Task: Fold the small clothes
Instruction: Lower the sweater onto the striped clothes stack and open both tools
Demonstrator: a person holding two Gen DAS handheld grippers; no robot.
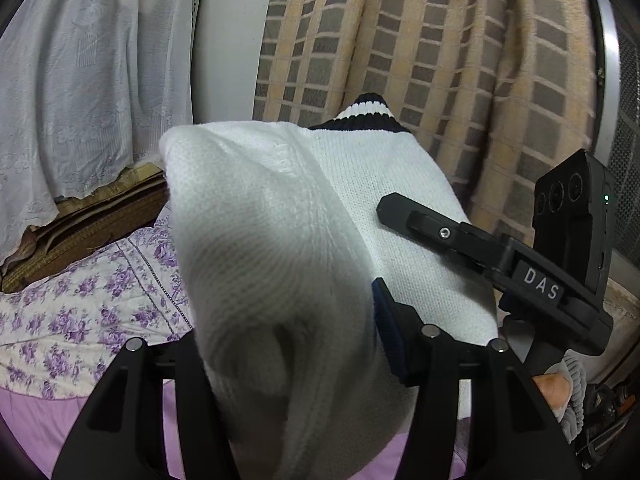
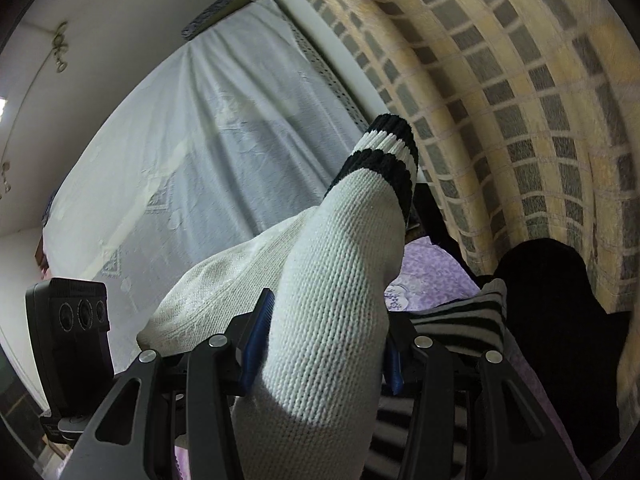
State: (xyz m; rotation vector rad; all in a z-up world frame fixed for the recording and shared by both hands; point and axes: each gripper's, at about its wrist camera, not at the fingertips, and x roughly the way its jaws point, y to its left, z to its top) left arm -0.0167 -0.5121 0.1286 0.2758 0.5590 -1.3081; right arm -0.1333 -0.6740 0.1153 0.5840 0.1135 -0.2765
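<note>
white sock (image 2: pixel 332 320) — clamped by both | cuff edge (image 2: pixel 390 148) free

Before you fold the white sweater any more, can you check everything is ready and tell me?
1. Left gripper holds the white sweater: ok, knit bunched between its jaws.
2. Right gripper holds the sweater: ok, the sleeve runs up between its jaws.
3. Striped cuff free and not caught: ok, it sticks out past the right gripper.
4. Sweater lying flat: not ok, it is lifted and bunched.
5. Landing spot on the purple floral sheet: cannot tell, the sweater hides most of it.
6. Other clothes out of the way: not ok, a striped garment lies close to the right gripper.
</note>
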